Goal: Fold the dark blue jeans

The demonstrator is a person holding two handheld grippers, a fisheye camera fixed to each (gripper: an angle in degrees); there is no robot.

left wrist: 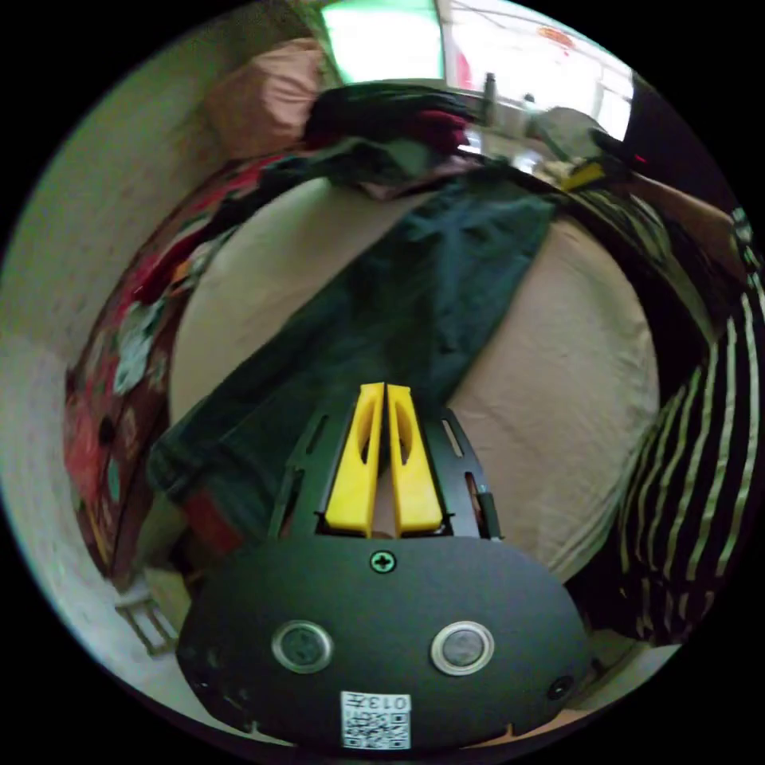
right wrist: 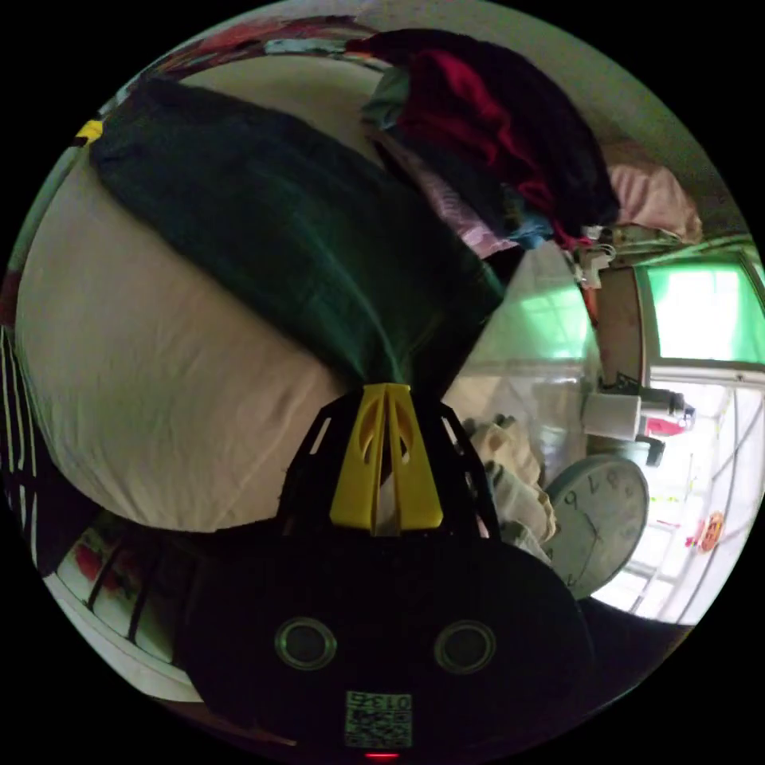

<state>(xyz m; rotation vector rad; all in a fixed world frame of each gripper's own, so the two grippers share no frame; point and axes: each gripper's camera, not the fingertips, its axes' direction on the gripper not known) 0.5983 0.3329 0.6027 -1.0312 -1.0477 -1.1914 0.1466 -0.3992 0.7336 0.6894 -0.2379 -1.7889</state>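
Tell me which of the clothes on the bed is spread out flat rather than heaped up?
The dark blue jeans, stretched long across the pale sheet. The other clothes sit bunched in a dark and red pile at the jeans' far end.

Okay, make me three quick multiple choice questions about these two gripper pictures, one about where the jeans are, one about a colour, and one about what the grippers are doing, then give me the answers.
1. Where do the dark blue jeans lie?
A. on the floor
B. spread on the pale bed sheet
C. hung on a hook

2. What colour are the jaws of both grippers?
A. yellow
B. white
C. red

3. How does the right gripper stand?
A. wide open above the sheet
B. shut on the clock
C. shut on the jeans' edge

Answers:
1 B, the left gripper view shows them stretched across the sheet.
2 A, both pairs are bright yellow.
3 C, in the right gripper view the fabric bunches into the closed jaw tips. The left gripper also has its jaws together, at the jeans.
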